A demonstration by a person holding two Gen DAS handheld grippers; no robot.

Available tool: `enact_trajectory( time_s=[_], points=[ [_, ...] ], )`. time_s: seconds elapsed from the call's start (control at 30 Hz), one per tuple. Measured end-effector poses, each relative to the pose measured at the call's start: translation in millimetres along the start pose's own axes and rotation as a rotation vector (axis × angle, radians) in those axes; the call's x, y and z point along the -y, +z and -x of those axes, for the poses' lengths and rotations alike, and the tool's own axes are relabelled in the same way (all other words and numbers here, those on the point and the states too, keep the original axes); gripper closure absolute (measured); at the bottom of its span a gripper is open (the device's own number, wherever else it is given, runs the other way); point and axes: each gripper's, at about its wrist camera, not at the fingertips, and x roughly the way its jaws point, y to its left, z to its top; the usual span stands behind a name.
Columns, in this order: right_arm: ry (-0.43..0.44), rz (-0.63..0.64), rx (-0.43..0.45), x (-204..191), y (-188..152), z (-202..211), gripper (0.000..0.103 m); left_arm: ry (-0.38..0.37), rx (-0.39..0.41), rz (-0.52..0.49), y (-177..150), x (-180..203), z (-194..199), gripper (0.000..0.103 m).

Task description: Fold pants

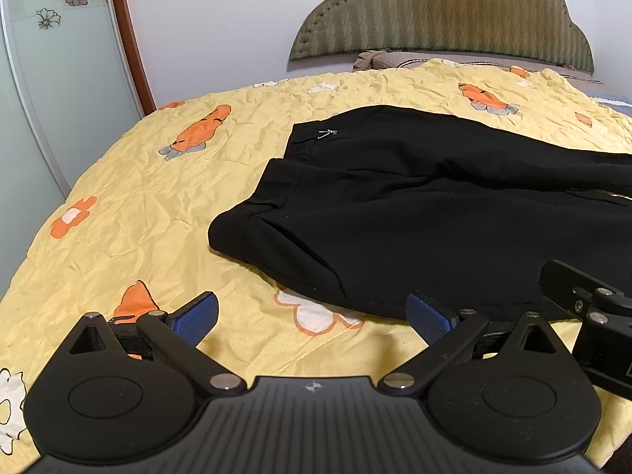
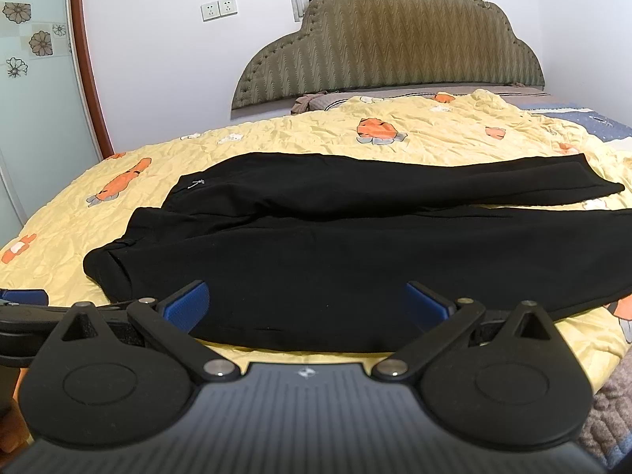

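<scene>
Black pants [image 1: 414, 213] lie flat on the yellow bedspread [image 1: 138, 197], waistband to the left, both legs running right. They also show in the right wrist view [image 2: 335, 245]. My left gripper [image 1: 312, 320] is open and empty, just in front of the near waist corner. My right gripper [image 2: 306, 308] is open and empty, its blue pads [image 2: 185, 304] hovering over the near leg's front edge. Part of the right gripper [image 1: 584, 304] shows at the right of the left wrist view, and the left gripper's tip [image 2: 23, 300] shows at the left of the right wrist view.
A padded olive headboard [image 2: 387, 39] and a pillow [image 2: 316, 100] stand at the far end of the bed. A white wall with sockets [image 2: 219, 8] and a glass door with a wooden frame [image 2: 83, 59] are on the left. The bed's edge [image 2: 608, 359] drops off at the right.
</scene>
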Motion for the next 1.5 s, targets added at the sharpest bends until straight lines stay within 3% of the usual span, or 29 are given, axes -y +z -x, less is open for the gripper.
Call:
enact_trajectory(
  time_s=[0.37,0.67,0.93,1.2,1.4,1.5],
  points=[
    [0.004,-0.001,-0.003,-0.1,1.2,-2.9,0.000,0.028,-0.016,-0.009,-0.2,1.6,-3.1,0.001],
    [0.010,-0.006,0.001,2.7,-0.3,-3.7,0.000,-0.001,0.001,-0.005,-0.3,-0.7,-4.3,0.001],
    [0.111,0.084,0.119,7.6,4.0,0.1,0.000,-0.049,0.030,-0.021,12.6,-9.5,-11.1,0.001],
    [0.157,0.224,0.184,8.8,35.4,-15.1,0.000,-0.076,0.024,-0.008,52.3,-31.1,-34.0,0.001],
    [0.205,0.314,0.155,8.0,81.7,-54.8,0.000,-0.071,0.029,0.009,83.9,-46.5,-59.1,0.001],
    [0.314,0.367,0.145,10.0,105.9,-78.6,0.000,-0.084,0.022,0.005,101.4,-53.3,-75.7,0.001]
  ],
)
